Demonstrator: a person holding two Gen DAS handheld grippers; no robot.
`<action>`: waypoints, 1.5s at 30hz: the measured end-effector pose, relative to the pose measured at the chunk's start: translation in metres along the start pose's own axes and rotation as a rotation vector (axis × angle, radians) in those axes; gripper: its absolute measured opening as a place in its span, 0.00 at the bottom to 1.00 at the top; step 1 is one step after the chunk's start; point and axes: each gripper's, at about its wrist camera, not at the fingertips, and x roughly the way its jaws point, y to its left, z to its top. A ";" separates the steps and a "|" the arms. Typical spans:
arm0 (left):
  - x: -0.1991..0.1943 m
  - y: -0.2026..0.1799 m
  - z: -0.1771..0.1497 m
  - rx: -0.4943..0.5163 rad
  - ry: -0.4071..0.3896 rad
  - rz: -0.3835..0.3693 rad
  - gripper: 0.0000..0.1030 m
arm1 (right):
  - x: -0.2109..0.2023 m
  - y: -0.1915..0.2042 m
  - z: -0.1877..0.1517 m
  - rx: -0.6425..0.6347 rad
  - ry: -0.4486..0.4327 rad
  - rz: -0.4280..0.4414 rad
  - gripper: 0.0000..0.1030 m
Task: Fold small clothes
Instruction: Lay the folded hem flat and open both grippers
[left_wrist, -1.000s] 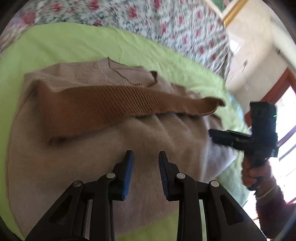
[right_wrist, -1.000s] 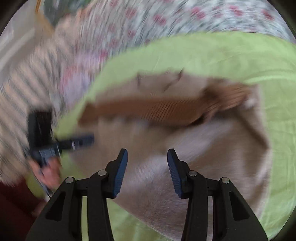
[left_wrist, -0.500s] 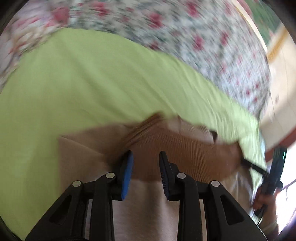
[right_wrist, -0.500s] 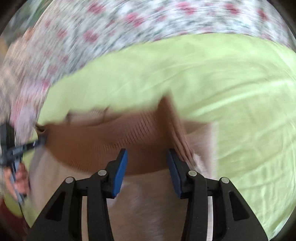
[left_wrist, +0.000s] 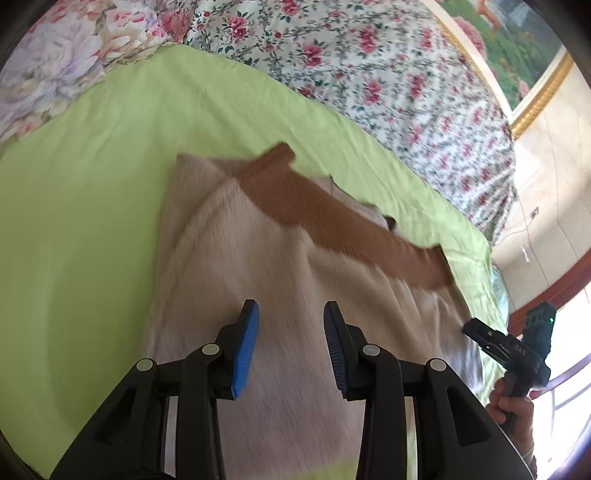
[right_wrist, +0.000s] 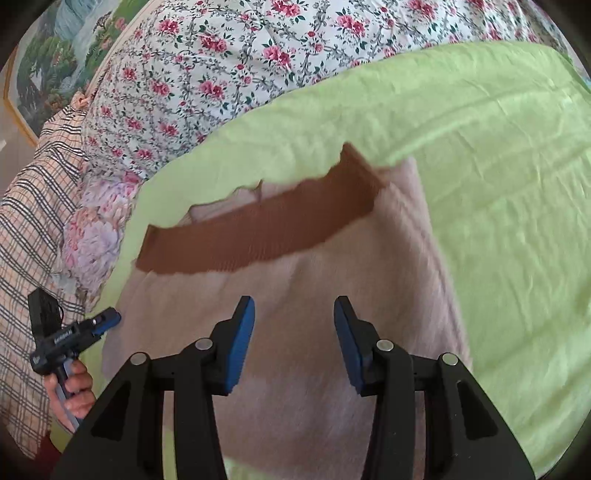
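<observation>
Beige knit sweater lies flat on green sheet, brown ribbed sleeve folded across chest. Judged soft, limp, light; best pinched at hem corners. Left gripper and right gripper: both released, holding nothing, above the body panel.

One beige sweater with one brown sleeve, one green sheet, two grippers: left gripper, right gripper
</observation>
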 end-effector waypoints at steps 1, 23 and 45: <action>-0.005 -0.001 -0.007 0.002 0.000 -0.004 0.37 | -0.002 0.003 -0.007 0.002 0.003 0.008 0.45; -0.043 -0.013 -0.112 -0.068 0.087 -0.097 0.52 | -0.032 0.031 -0.079 -0.027 0.038 0.047 0.52; -0.012 0.034 -0.067 -0.277 -0.039 -0.051 0.67 | -0.028 0.024 -0.065 -0.018 0.030 0.061 0.54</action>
